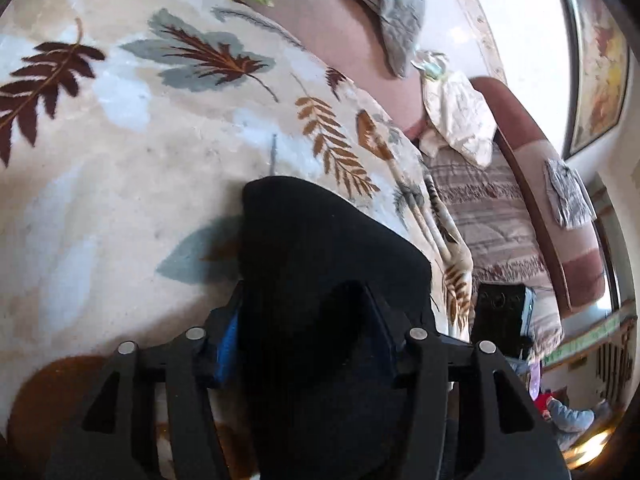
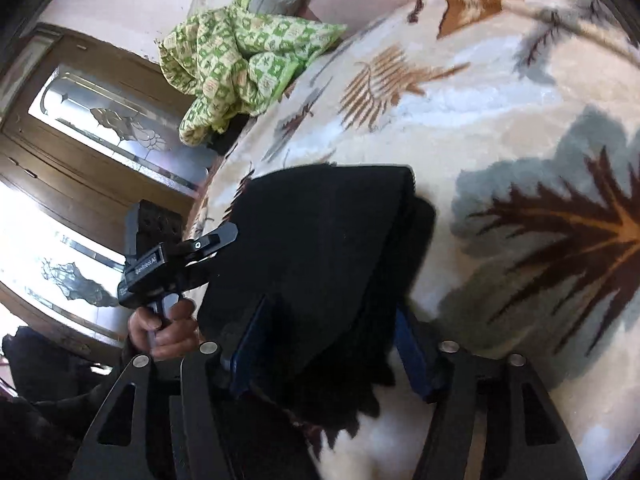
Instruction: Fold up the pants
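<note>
Daylight everywhere. The window (image 1: 556, 20) at the top right of the left view is totally blown out, and so are the glass door panes (image 2: 100, 120) on the right view's left side. The black pants (image 2: 320, 248) are just a dark blob with zero detail. The blanket (image 1: 120, 140) looks soft and smeary, with motion blur on its leaf print. There's heavy fisheye bending, and the corners are vignetted black.

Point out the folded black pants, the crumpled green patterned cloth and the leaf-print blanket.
Folded black pants (image 2: 320, 240), right wrist view, top layer.
Crumpled green patterned cloth (image 2: 236, 64), right wrist view, middle.
Cream leaf-print blanket (image 1: 140, 168), left wrist view, bare patch.
</note>
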### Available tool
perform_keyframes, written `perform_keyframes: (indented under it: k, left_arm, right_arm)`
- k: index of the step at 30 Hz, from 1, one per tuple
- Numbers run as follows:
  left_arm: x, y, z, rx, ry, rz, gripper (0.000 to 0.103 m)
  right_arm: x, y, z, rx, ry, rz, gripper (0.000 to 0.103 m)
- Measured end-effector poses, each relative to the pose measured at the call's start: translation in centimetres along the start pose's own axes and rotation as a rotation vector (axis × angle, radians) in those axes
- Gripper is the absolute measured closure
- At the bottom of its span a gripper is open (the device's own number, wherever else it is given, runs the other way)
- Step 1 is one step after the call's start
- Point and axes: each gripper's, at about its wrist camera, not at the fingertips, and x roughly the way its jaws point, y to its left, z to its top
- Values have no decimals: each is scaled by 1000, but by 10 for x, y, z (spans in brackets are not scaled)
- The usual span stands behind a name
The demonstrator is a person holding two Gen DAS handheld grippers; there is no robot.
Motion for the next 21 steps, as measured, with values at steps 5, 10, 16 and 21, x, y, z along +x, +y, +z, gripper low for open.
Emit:
perform_keyframes:
  k: [5, 10, 16, 21]
  left_arm:
    - [-8, -20, -4, 59, -23, 55, 79]
    - [9, -70, 18, 172, -59, 60, 79]
    - [79, -83, 55, 180, 11, 113, 76]
    - [95, -71, 51, 199, 4, 168, 54]
  right_arm:
    - [-27, 9, -1, -21, -78, 6, 71]
    - [-66, 5, 16, -28, -187, -16, 71]
    - [-76, -45, 55, 56, -190, -66, 66]
    - [-62, -69, 58, 154, -143, -135, 60]
